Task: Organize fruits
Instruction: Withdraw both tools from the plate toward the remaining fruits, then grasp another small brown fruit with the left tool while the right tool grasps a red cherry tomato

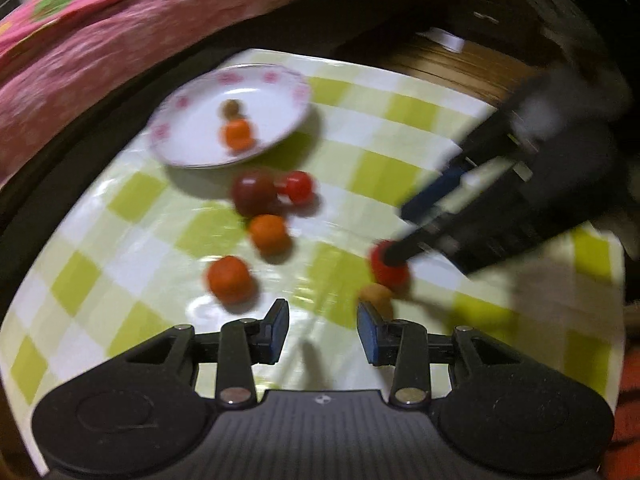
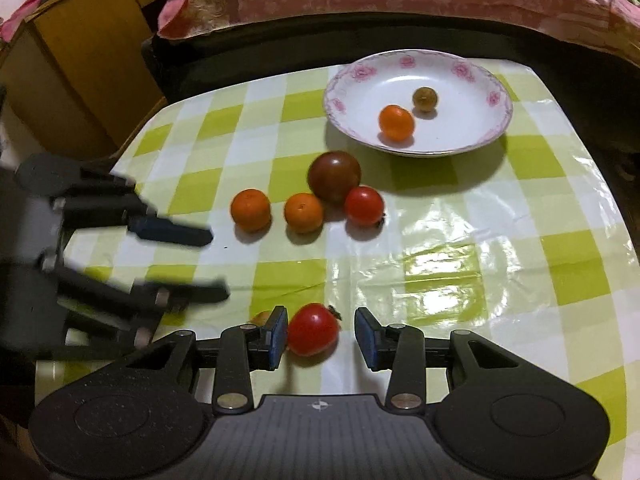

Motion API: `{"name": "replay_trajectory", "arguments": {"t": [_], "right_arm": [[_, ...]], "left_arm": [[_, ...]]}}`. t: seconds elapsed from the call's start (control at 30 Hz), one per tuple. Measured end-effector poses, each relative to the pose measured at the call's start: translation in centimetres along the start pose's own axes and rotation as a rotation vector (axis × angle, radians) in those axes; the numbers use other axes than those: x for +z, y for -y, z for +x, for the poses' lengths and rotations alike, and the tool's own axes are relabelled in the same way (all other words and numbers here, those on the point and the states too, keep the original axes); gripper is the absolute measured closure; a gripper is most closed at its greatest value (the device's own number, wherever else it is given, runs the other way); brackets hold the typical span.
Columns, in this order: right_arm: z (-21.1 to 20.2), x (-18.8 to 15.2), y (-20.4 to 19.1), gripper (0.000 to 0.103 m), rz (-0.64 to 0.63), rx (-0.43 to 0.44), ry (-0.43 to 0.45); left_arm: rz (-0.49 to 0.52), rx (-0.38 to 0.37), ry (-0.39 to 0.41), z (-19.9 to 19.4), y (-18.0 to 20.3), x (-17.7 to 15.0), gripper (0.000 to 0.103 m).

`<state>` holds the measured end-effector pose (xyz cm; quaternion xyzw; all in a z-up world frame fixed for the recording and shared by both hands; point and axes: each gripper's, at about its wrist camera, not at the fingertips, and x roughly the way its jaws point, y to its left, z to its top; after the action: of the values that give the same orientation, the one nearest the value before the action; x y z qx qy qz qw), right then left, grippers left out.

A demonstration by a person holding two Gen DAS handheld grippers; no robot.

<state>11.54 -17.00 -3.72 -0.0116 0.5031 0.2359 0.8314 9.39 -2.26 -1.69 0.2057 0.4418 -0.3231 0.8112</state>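
Your right gripper (image 2: 321, 334) is spread, and a red tomato (image 2: 313, 334) sits on the checked tablecloth (image 2: 460, 240) between its fingers. The tomato touches or nearly touches the left blue pad at its 9 o'clock; a clear gap separates it from the right pad at 3 o'clock. A small yellowish fruit (image 2: 262, 317) peeks out just behind the left finger, mostly hidden.

At 12 o'clock from that gripper lies a cluster: a dark reddish-brown tomato (image 2: 335, 176) with a smaller red tomato (image 2: 364, 205) touching it at its 5 o'clock, an orange (image 2: 303, 212) close at its 7 o'clock, and another orange (image 2: 251, 209) just beside that one at 9 o'clock. Farther out, at about 1 o'clock, the white plate with pink flowers (image 2: 352, 76) holds a third orange (image 2: 396, 123) and a small brownish fruit (image 2: 425, 98), near each other but apart.

Your left gripper (image 1: 322, 330) is spread too, with nothing between its fingers. In its blurred view, the nearest orange (image 1: 230, 279) is at 11 o'clock and the yellowish fruit (image 1: 376, 296) just past the right fingertip at 1 o'clock.
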Motion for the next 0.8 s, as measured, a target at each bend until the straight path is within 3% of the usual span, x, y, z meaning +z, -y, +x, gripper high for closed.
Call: {"name": "replay_trajectory", "arguments": {"t": [0.13,0.43,0.57,0.8], "right_arm": [[-0.4,0.2,0.5,0.068,0.013,-0.012,0.009],[-0.3,-0.2,0.9,0.068,0.022,-0.013,-0.016],[-0.3,-0.2,1.1,0.068,0.027,-0.013,-0.017],[0.1,-0.2,0.6,0.068,0.015,0.001,-0.029]], "left_arm": [[0.06,-0.033,-0.014,0.8,1.9,-0.2,0.057],[0.063,-0.02,-0.014,2.5,2.6,0.2,0.057],[0.066,-0.03,-0.022,2.8,2.7,0.1,0.067],[0.075,0.0,-0.033,2.5,2.3,-0.3,0.069]]}}
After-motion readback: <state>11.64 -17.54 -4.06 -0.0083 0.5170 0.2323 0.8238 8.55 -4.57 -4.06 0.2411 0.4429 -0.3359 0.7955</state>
